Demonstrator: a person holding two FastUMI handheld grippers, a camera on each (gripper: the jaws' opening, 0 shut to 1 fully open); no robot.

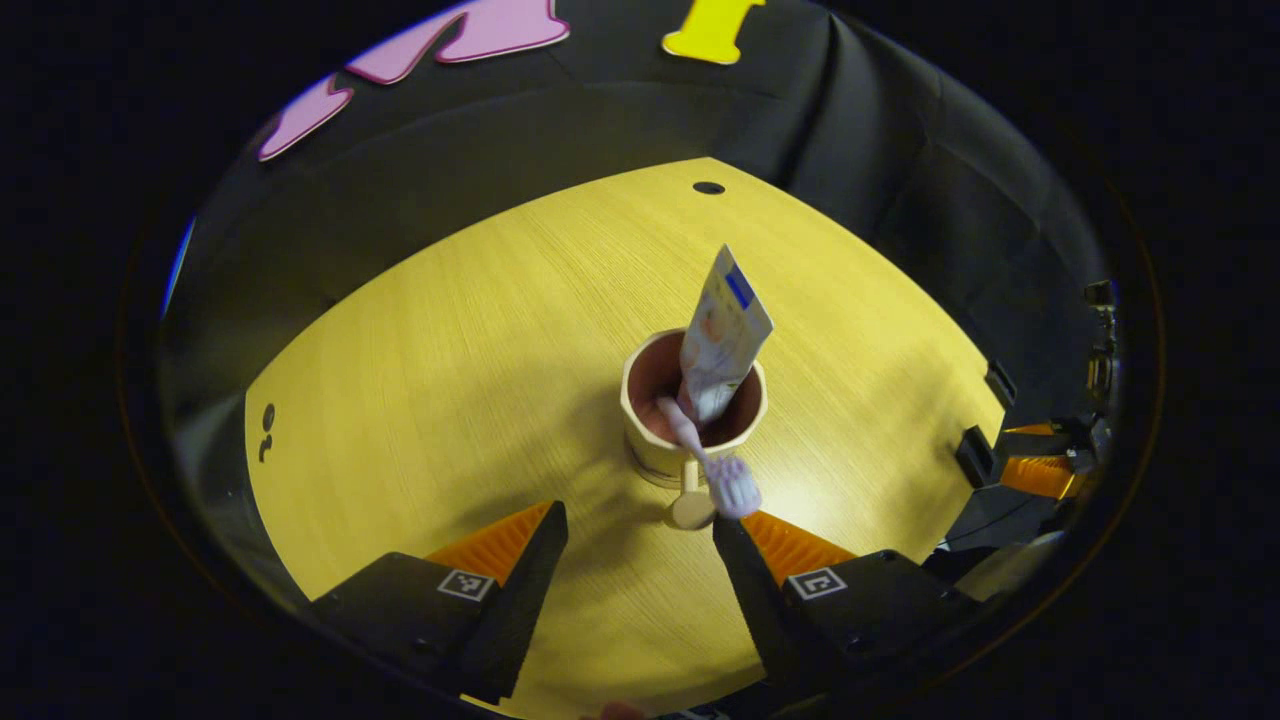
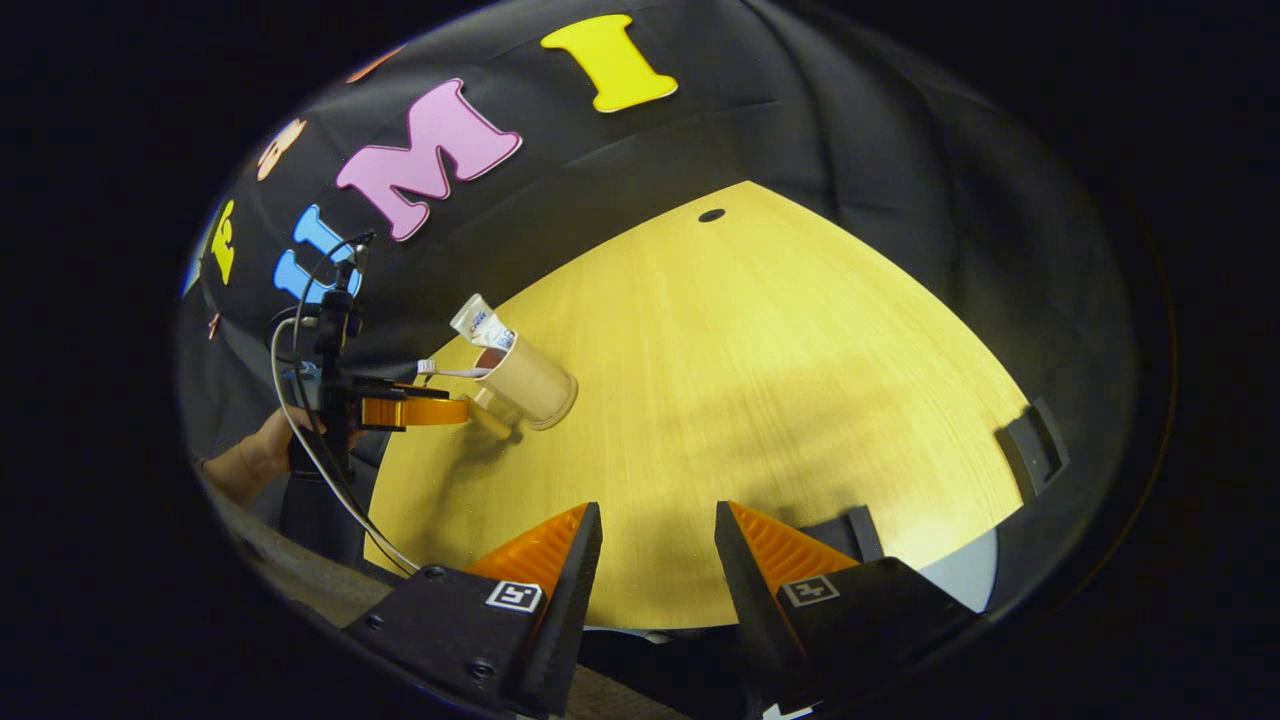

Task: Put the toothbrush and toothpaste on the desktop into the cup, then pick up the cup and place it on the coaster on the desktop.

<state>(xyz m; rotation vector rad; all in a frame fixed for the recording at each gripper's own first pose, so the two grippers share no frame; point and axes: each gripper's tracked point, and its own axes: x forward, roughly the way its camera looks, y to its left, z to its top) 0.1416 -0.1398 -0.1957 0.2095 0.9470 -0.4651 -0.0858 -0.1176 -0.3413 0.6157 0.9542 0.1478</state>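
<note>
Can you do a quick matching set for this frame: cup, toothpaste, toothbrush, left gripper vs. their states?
Things:
1. cup
2. toothpaste
3. toothbrush
4. left gripper

States:
A. open, fingers either side of the handle, not touching
B. leans over the rim, bristle head out towards the camera
C. stands on the yellow desktop, handle towards the gripper
D. tube upright in the cup, flat end up

Pairs: 1-C, 2-D, 3-B, 4-A

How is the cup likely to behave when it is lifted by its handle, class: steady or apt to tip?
The cup probably leans away from its handle, since a one-sided grip loads it unevenly. The toothpaste stands tall above the rim, so it may sway. The toothbrush overhangs the rim and could shift.
</note>
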